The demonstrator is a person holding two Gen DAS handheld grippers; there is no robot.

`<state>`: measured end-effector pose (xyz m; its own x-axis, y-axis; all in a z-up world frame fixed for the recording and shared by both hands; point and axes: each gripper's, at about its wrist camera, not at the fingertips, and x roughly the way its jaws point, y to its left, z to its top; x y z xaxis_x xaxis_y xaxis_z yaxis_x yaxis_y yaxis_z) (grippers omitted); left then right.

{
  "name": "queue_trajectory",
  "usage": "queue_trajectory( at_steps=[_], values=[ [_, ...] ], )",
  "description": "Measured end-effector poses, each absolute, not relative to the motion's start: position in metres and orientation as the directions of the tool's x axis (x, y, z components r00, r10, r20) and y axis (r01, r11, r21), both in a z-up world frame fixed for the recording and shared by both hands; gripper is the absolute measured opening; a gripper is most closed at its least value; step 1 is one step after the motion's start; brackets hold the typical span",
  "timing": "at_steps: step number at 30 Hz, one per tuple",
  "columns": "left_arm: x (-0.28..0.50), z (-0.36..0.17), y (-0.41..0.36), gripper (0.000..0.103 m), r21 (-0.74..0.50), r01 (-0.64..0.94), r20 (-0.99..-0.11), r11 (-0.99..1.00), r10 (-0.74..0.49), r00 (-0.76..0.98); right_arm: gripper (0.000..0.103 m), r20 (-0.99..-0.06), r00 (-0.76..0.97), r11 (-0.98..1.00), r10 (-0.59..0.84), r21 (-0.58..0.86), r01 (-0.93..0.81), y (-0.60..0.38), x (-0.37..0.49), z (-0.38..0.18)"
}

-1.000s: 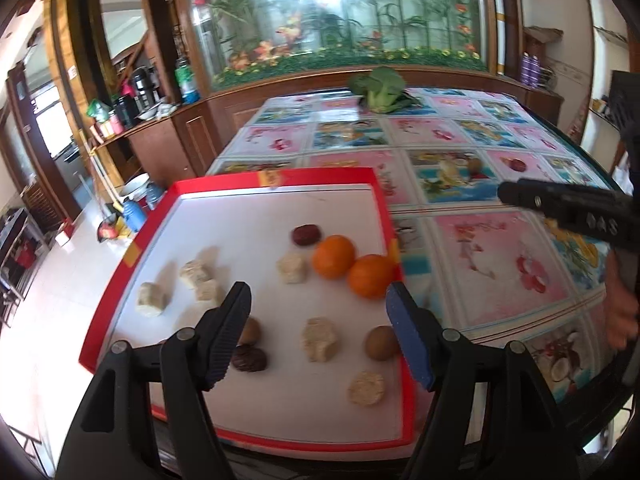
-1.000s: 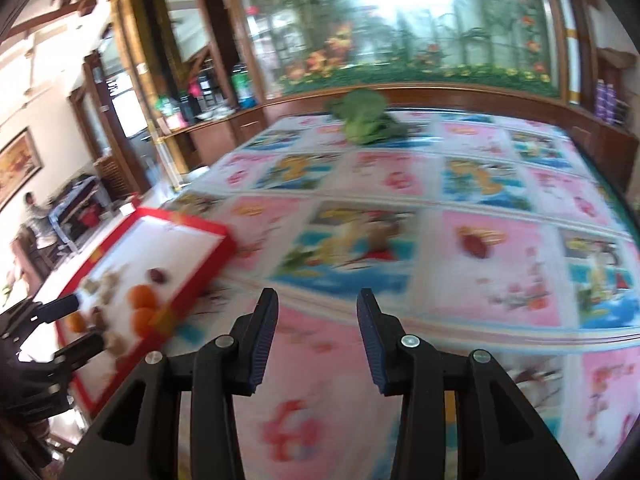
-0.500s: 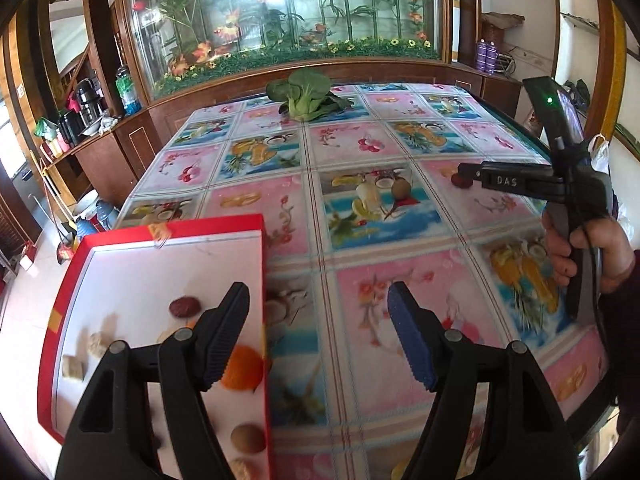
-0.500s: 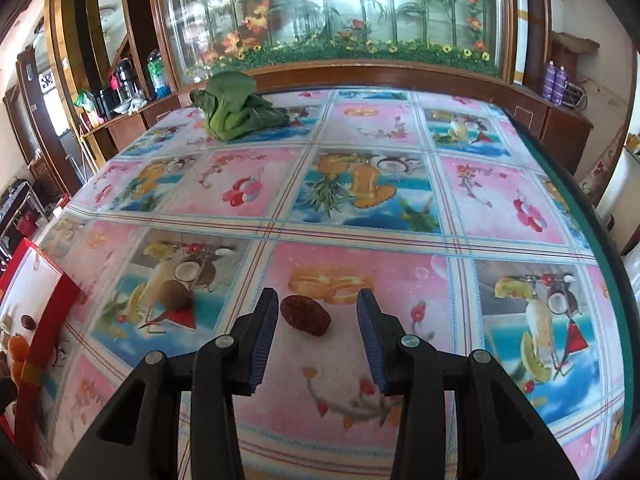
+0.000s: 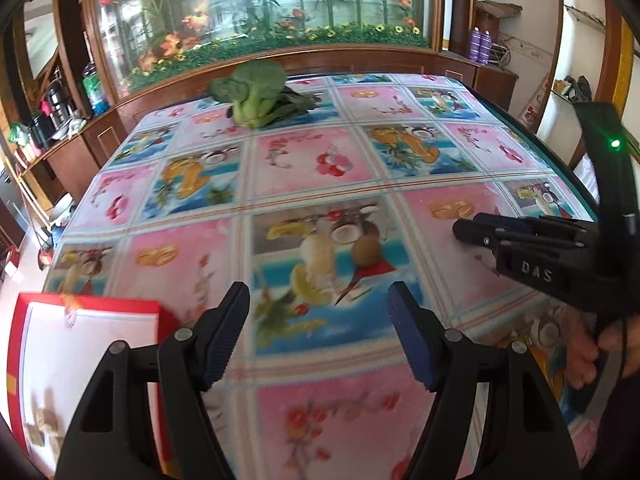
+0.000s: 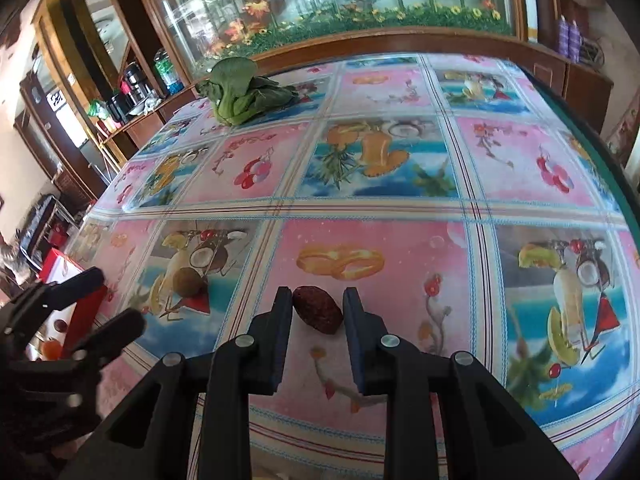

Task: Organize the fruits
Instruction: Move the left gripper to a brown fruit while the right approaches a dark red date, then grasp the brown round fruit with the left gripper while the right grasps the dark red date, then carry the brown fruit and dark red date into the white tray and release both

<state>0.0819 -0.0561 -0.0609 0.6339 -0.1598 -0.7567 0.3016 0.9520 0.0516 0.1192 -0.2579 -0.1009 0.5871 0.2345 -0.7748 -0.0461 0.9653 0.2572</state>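
Right gripper (image 6: 314,312) open, fingers flanking dark red fruit (image 6: 318,310) on tablecloth (image 6: 400,200) — left gripper (image 5: 318,336) open wide, empty

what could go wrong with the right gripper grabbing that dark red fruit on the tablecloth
The right gripper straddles the dark red fruit, which lies at an angle between the open fingers; closing may pinch it off-centre so it rolls or squirts out on the glossy tablecloth.

The fruit sits near the fingertips, so the grip may be shallow.

The left gripper waits open between the fruit and the red tray, so a carry toward the tray could clip it.
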Motion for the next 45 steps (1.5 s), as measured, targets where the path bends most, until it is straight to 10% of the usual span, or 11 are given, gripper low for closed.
queue_trajectory(
  at_steps=[9, 23, 45],
  values=[
    [0.123, -0.084, -0.081, 0.068, 0.067, 0.273, -0.798, 0.96, -0.113, 0.593, 0.024, -0.777, 0.577, 0.96, 0.252, 0.276, -0.047, -0.262, 0.121, -0.102],
    [0.131, -0.093, -0.095, 0.024, 0.022, 0.29, -0.806, 0.957, -0.155, 0.572, 0.023, -0.782, 0.58, 0.968, 0.228, 0.249, -0.045, -0.258, 0.119, -0.1],
    [-0.029, -0.022, 0.027, 0.024, 0.006, 0.146, -0.66, 0.989, -0.105, 0.744, 0.023, -0.693, 0.695, 0.966, 0.193, 0.26, -0.009, -0.255, 0.103, -0.096]
  ],
)
